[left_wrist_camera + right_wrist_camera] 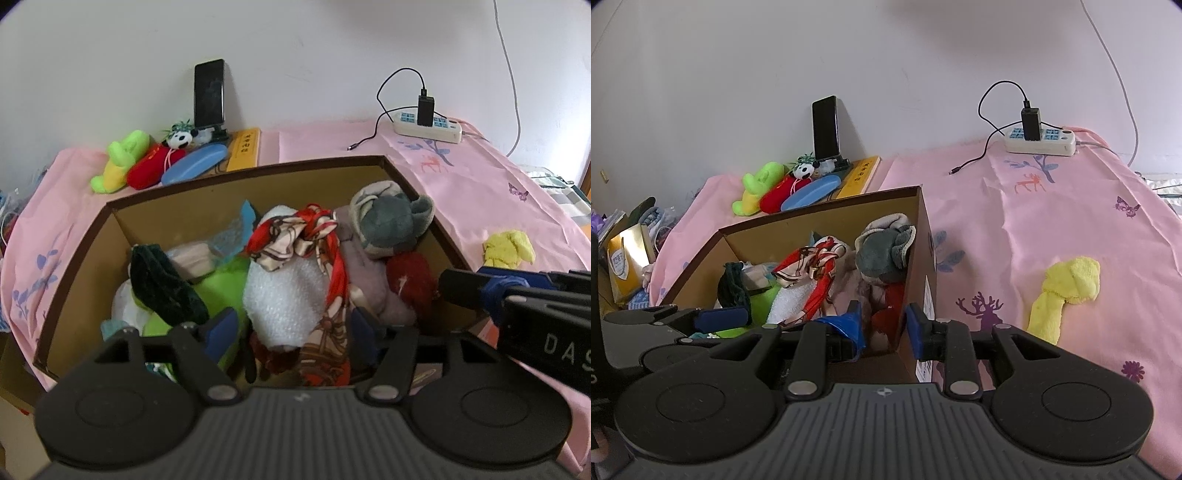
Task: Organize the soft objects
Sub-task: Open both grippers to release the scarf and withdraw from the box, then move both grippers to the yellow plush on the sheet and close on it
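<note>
We look down on a pink printed cloth [1052, 206] that covers the whole surface. On it stands an open brown cardboard box [258, 184], heaped with soft things: a white bubbly bundle [284, 299], a grey plush toy [391, 218] in the far right corner, a red-and-cream patterned silk scarf [295, 236] draped over the white bundle, and a dark green velvet piece [162, 284] at the left. Our left gripper [293, 332] hangs over the near edge of the box, its blue pads spread to either side of the white bundle and the scarf, pressing on neither. Our right gripper [882, 325] straddles the box's right wall near its near corner, jaws parted and gripping nothing. A yellow terry cloth [1067, 291] lies alone on the pink cloth, right of the box. Against the far wall sit a white power strip [1039, 142] and a black phone [825, 127].
</note>
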`<act>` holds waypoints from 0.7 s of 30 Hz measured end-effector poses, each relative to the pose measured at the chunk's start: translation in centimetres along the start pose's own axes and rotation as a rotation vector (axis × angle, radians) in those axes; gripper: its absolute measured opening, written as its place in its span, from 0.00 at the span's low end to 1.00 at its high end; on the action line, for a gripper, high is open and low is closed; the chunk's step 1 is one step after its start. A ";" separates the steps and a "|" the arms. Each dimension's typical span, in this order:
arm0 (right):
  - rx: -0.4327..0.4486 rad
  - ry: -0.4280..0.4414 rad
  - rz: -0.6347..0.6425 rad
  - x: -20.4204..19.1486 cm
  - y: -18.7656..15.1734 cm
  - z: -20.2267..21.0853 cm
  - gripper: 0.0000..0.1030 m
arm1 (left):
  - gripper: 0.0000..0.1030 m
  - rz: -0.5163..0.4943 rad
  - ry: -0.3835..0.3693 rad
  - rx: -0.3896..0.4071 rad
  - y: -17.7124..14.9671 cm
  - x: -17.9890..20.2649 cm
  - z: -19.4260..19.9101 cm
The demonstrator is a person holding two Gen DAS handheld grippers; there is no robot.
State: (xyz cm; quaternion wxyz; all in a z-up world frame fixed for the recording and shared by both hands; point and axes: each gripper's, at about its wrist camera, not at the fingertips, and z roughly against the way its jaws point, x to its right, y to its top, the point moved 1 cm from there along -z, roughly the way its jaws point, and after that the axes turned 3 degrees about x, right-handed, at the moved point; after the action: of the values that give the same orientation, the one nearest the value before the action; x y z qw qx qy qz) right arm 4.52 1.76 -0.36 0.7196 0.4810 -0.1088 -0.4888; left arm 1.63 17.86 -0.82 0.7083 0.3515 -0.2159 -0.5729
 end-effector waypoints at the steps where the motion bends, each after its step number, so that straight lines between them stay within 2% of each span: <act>1: -0.002 0.000 -0.001 0.0 -0.1 0.0 0.10 | 0.62 0.003 -0.001 0.001 0.0 0.0 0.0; 11: 0.003 0.006 -0.009 0.0 -0.4 0.6 0.10 | 0.64 0.039 0.000 0.017 -0.4 -0.3 0.6; 21: 0.034 0.020 0.009 -0.4 -1.3 2.2 0.10 | 0.64 0.069 0.047 0.070 -1.4 -0.3 2.9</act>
State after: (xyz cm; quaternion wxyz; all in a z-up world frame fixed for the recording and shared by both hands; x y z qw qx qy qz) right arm 2.13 0.74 -0.11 0.7146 0.4974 -0.1118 -0.4790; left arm -1.44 17.31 0.11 0.7199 0.3819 -0.2310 -0.5316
